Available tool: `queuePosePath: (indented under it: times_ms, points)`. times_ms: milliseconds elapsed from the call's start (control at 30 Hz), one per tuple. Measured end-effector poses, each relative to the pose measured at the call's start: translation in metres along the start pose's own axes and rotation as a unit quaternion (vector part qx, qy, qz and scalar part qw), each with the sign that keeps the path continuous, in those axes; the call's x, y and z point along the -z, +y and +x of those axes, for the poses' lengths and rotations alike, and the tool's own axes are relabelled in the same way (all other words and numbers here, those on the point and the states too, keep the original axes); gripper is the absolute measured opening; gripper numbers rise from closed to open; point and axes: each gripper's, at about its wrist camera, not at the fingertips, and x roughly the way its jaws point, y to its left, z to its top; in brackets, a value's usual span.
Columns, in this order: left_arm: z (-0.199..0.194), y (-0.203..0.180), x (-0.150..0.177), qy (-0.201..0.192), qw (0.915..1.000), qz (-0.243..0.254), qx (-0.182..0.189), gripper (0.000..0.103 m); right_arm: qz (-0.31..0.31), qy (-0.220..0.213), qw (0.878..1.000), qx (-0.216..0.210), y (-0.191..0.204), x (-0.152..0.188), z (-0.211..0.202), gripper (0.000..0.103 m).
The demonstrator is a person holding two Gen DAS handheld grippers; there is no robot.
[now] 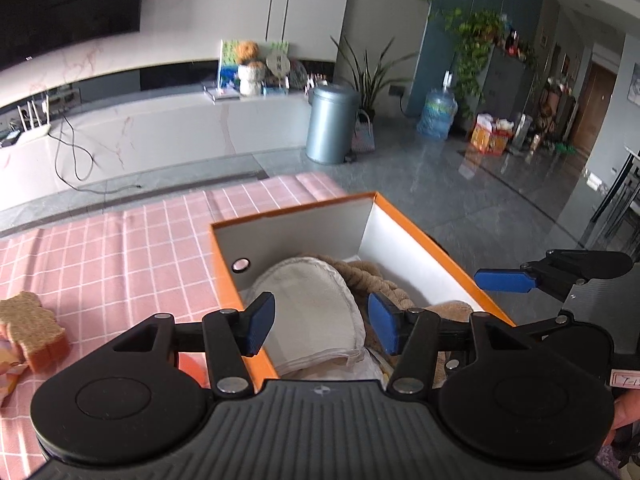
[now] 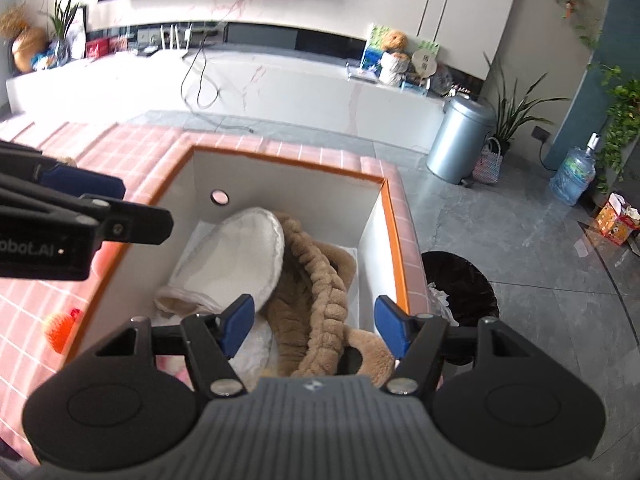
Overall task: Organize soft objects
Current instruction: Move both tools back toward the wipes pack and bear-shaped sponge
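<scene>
Not much to read here, honestly. In the right wrist view, the black body of the left gripper at the left edge carries white lettering "obot.AI" (the start is cut off by the frame). In the left wrist view, a small white label at the right edge shows handwritten marks, too cropped to read.

One orange box stands at the far right corner of the surface. Inside it lie two slippers: one white and one brown. On the surface beside the box I count one orange spiky ball and one bear-shaped sponge. Two claws, left and right.
</scene>
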Motion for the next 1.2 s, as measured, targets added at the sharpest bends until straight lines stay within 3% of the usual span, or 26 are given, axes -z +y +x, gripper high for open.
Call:
queuePosePath:
  times_ms: [233,500,600,700,933,1200]
  points:
    - [-0.038,0.012,0.016,-0.046,0.9989,-0.012,-0.008,0.065,0.038,-0.038,0.999,-0.002,0.026,0.006,-0.030,0.066]
    - [-0.074,0.043,0.039,-0.084,0.9943,-0.046,-0.047,0.067,0.074,-0.075,0.994,-0.019,0.067,0.012,-0.052,0.067]
    - [-0.082,0.059,0.051,-0.089,0.9918,-0.065,-0.064,0.067,0.069,-0.083,0.994,-0.034,0.086,0.012,-0.057,0.068]
    - [-0.088,0.074,0.066,-0.093,0.9883,-0.085,-0.086,0.067,0.067,-0.092,0.992,-0.048,0.105,0.014,-0.059,0.079]
    - [-0.099,0.108,0.101,-0.097,0.9776,-0.107,-0.153,0.066,0.048,-0.092,0.992,-0.075,0.153,0.019,-0.052,0.079]
    - [-0.108,0.147,0.129,-0.077,0.9720,-0.137,-0.175,0.066,0.025,-0.072,0.993,-0.085,0.196,0.021,-0.027,0.079]
